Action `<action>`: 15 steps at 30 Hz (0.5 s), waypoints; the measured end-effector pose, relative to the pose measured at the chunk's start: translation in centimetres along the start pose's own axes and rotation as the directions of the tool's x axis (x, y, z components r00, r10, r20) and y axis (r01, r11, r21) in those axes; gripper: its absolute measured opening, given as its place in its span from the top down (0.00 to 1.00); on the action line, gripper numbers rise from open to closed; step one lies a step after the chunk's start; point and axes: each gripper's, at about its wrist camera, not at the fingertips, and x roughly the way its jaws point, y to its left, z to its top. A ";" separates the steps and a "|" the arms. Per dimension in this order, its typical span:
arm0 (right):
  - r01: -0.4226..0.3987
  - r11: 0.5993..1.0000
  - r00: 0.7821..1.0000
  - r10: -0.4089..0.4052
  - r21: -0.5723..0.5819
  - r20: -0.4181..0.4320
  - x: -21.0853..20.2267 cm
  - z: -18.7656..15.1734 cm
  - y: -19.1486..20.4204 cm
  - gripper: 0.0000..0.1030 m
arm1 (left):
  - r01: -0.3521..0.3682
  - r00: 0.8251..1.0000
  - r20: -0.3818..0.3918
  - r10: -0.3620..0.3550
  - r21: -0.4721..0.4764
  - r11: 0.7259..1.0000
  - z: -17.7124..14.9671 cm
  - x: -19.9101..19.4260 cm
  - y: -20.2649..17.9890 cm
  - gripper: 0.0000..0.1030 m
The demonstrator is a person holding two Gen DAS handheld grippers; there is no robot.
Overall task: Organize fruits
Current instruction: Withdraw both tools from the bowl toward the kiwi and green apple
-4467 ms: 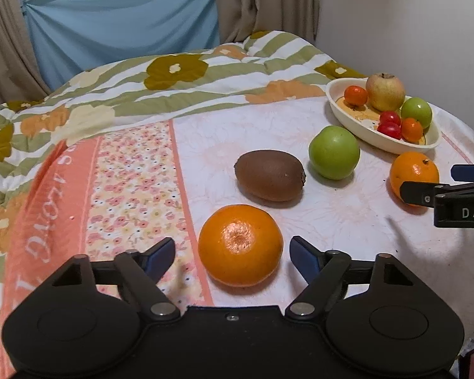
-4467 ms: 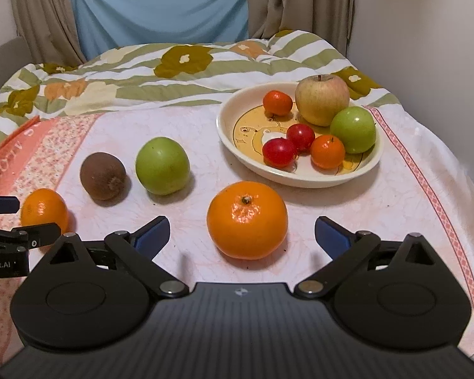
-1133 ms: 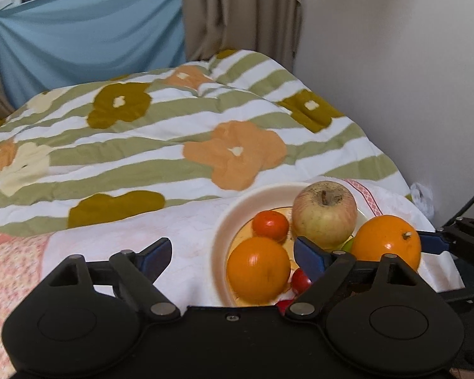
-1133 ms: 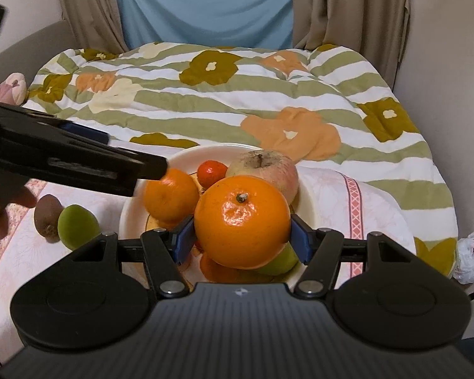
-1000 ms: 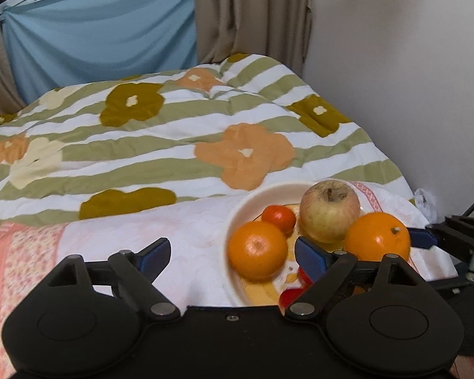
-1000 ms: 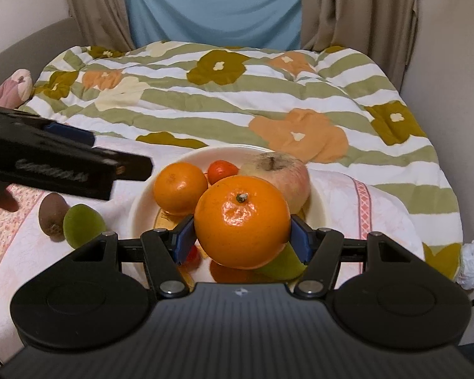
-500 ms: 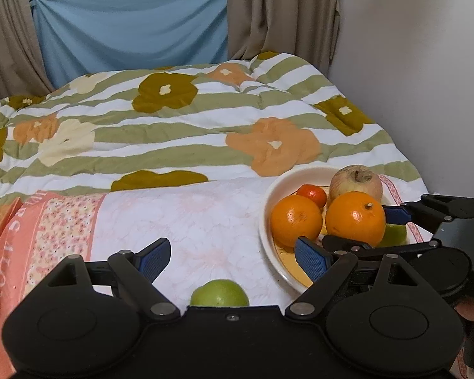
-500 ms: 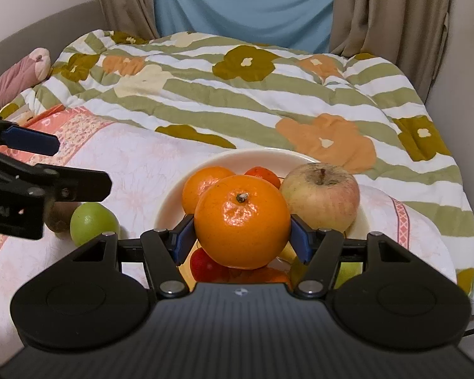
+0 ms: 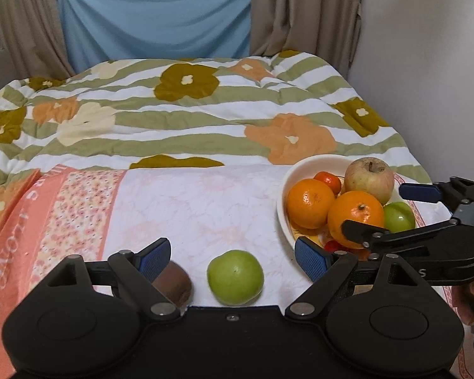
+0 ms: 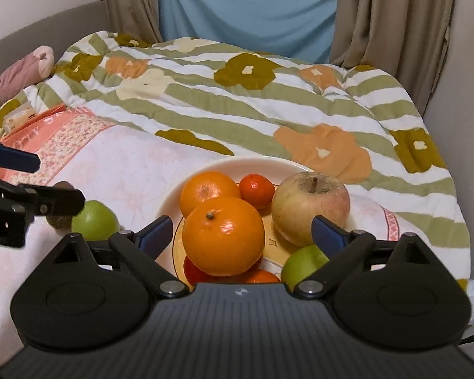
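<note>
A flowered, green-striped quilt (image 9: 186, 107) lies before beige curtains (image 9: 303, 15), a blue cloth (image 9: 154, 15) and a pale wall (image 9: 426, 63).

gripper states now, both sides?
Left gripper: open, empty, above the green apple on the cloth.
Right gripper: open, nothing gripped; the orange sits in the bowl.

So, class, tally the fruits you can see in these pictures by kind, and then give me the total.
Large oranges: 2
Green apples: 2
Yellow-red apple: 1
Kiwi: 1
Small red or orange fruits: 3 showing, others may be hidden
Total: 9 visible
</note>
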 end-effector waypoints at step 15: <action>0.048 0.999 0.998 -0.048 0.027 0.037 -3.9 0.4 -0.3 0.00 | -0.066 0.995 0.075 0.068 -0.028 0.997 -1.2 -4.9 1.6 0.14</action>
